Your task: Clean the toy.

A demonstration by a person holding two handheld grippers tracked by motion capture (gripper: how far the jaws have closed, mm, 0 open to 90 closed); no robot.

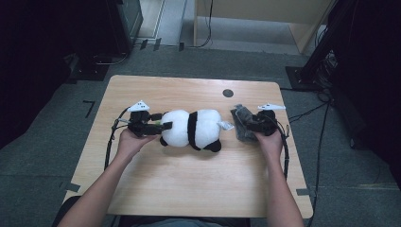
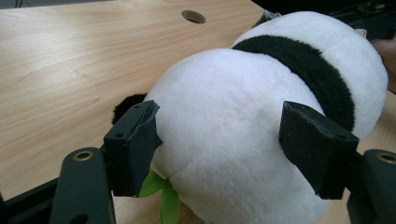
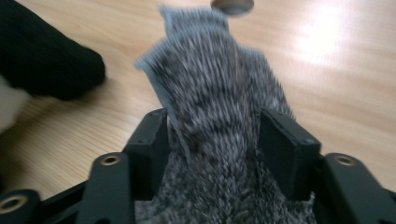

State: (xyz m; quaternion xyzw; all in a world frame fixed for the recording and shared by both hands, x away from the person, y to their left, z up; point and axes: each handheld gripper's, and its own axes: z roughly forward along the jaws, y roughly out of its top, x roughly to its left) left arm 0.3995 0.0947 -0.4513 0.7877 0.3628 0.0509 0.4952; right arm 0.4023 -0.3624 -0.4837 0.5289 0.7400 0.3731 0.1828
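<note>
A black-and-white panda plush [image 1: 191,128] lies on its side in the middle of the wooden table [image 1: 189,184]. My left gripper [image 1: 163,126] comes in from the left, and its jaws press into the plush's white rounded end [image 2: 243,116], one on each side. A green felt leaf [image 2: 163,196] pokes out under that end. Right of the panda lies a grey knitted cloth [image 1: 240,116]. My right gripper [image 1: 247,124] has its jaws on that cloth, which is bunched between the two pads and blurred in the right gripper view [image 3: 205,84].
A round cable hole [image 1: 228,92] sits in the tabletop behind the cloth. A black paw of the panda [image 3: 42,51] lies close to the left of the cloth. Cables trail off both sides of the table. Dark equipment stands on the floor at the far left and right.
</note>
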